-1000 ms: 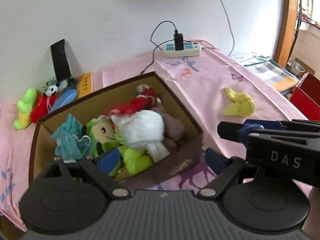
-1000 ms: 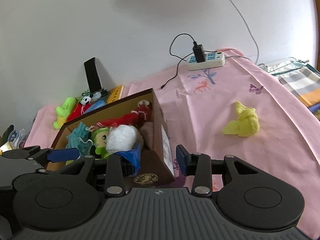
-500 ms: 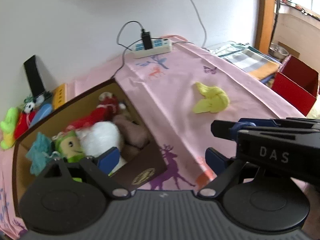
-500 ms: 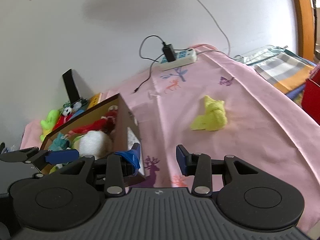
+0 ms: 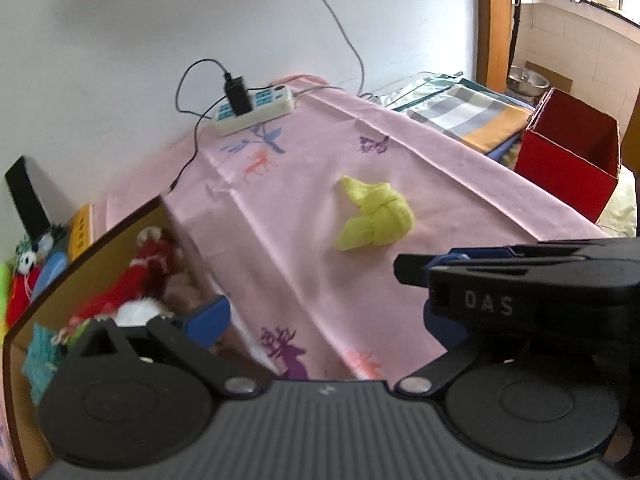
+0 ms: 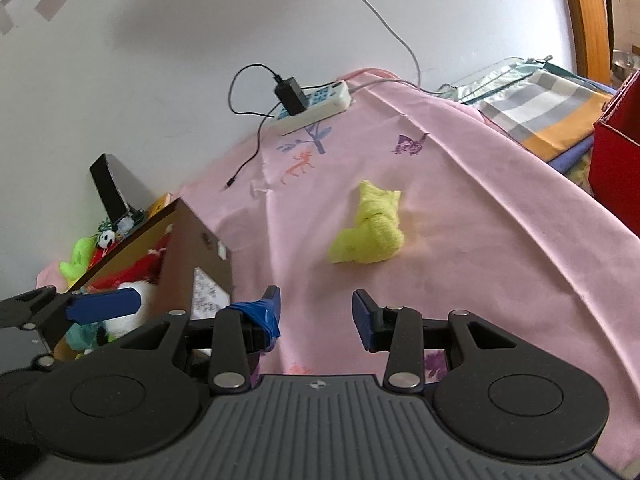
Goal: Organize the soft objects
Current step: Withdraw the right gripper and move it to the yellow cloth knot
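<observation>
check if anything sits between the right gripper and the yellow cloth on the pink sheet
Nothing visible does. The right gripper, jaws open and empty, faces the yellow cloth across bare pink sheet.

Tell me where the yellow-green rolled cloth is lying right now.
The yellow-green rolled cloth lies alone on the pink tablecloth, ahead of the right gripper, right of the brown box and nearer than the power strip.
</observation>
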The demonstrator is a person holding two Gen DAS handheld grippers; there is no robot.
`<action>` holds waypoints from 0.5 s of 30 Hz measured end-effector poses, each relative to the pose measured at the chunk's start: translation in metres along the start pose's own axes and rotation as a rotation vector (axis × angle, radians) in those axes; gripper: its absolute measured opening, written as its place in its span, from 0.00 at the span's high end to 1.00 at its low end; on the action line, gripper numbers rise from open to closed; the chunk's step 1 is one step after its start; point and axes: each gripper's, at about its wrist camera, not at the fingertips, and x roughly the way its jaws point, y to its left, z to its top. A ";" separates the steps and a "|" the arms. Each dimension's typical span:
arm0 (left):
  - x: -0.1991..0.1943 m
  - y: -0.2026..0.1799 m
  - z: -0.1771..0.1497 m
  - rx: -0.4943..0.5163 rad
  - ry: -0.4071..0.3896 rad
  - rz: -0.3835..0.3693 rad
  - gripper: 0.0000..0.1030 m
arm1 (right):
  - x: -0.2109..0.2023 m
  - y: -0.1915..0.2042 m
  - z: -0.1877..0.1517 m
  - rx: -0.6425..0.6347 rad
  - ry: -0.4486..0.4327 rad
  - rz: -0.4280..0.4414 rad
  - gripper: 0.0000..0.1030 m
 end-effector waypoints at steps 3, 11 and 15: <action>0.012 -0.005 0.008 -0.005 0.020 0.001 0.00 | 0.009 -0.014 0.009 0.008 0.021 -0.013 0.77; 0.049 -0.015 0.029 -0.040 0.076 0.014 0.00 | 0.029 -0.046 0.034 0.039 0.064 -0.015 0.77; 0.066 -0.016 0.036 -0.062 0.104 0.026 0.00 | 0.039 -0.056 0.045 0.042 0.077 0.005 0.77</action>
